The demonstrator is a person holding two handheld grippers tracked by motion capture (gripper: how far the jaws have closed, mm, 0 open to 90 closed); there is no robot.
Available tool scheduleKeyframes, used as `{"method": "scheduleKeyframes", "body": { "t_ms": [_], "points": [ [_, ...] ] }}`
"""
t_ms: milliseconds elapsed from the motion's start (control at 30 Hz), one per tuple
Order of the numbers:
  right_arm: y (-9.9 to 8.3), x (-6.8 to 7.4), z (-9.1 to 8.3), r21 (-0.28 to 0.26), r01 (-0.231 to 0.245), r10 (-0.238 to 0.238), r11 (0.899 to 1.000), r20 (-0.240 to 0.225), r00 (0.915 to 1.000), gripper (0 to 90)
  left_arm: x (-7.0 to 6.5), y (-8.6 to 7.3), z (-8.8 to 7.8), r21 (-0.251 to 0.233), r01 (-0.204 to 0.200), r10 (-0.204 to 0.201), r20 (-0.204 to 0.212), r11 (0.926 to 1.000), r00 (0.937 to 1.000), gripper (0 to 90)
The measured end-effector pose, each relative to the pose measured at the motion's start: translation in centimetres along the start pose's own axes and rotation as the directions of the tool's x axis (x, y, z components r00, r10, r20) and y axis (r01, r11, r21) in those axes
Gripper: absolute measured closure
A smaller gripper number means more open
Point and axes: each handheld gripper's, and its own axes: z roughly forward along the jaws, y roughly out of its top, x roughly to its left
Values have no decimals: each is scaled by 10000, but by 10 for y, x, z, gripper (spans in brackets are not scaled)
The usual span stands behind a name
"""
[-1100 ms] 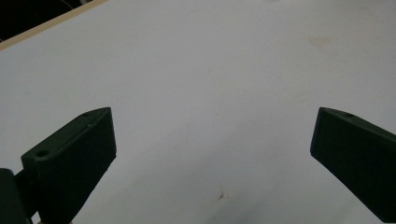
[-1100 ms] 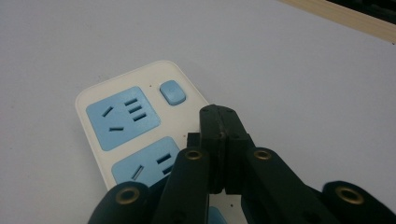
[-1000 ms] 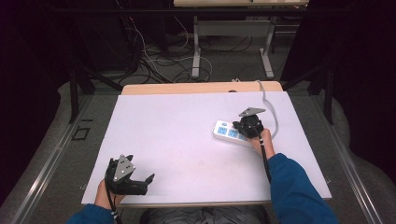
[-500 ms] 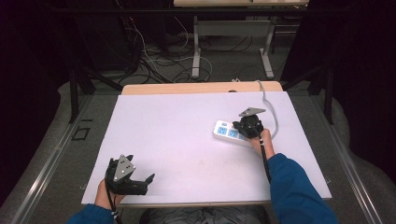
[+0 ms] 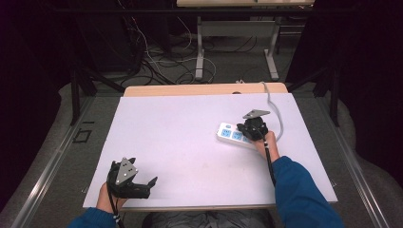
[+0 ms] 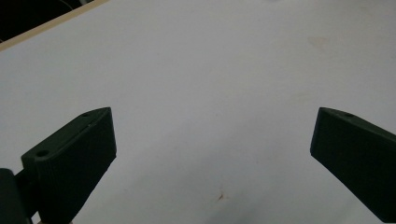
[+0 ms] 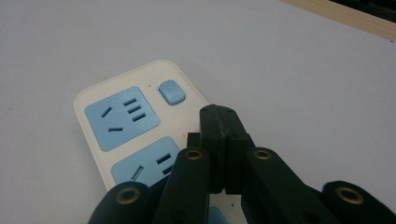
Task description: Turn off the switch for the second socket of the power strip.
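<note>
Near edge of the white matte table top (image 5: 190, 137): left gripper (image 5: 142, 187), black with a grey three-cornered plate on top, held low just inside the front edge at the left side. Its jaws stand wide apart; in the left gripper view the two black pads (image 6: 77, 158) flank bare white surface, nothing between them. A small brownish speck on the surface just ahead of them. The hand behind it wears a blue sleeve (image 5: 90, 219).

Right side, farther in: right gripper (image 5: 251, 127), also black with a grey plate, held by a hand on a blue-sleeved forearm coming in from the bottom right. Jaws pressed together, tips meeting flat with nothing caught between them. In the right gripper view the joined tips (image 7: 219, 122) hang over the white plastic power strip (image 7: 116, 135), above the white band beside the second pale-blue socket and near the small rounded blue switch button (image 7: 172, 91). Whether the tips touch the strip cannot be told.

The power strip (image 5: 229, 134) lies flat on the right half of the table, slanted, its free end pointing towards the table's middle. Its grey cord (image 5: 275, 111) loops off past the far right corner.

Beyond the table: a strip of light wooden board (image 5: 190, 89) at the far edge, then dark floor with tangled cables (image 5: 152, 66) and the grey legs of another table (image 5: 199, 52).
</note>
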Motion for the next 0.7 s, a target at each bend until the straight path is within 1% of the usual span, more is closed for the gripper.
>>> {"method": "scheduleKeyframes", "body": {
  "t_ms": [233,267,400,467,667,700],
  "points": [
    [0,0,0,63,-5,5,10000,17,10000,900,0,0,0,3,-30,30,10,10000,10000,1],
    [0,0,0,-5,-13,13,10000,13,10000,900,0,0,0,3,-30,30,8,10000,10000,1],
    [1,1,0,68,-134,133,9999,36,9999,900,0,0,0,-1,-4,4,6,10000,10000,1],
    [0,1,0,43,-56,56,10000,52,10000,900,0,0,0,2,-4,4,6,10000,10000,1],
    [0,0,0,39,-35,35,10000,25,10000,900,0,0,0,2,-30,30,6,10000,10000,1],
    [1,0,-1,44,-101,101,9999,-2,9999,900,-1,0,0,2,32,-32,53,10000,10000,1]
  ]
}}
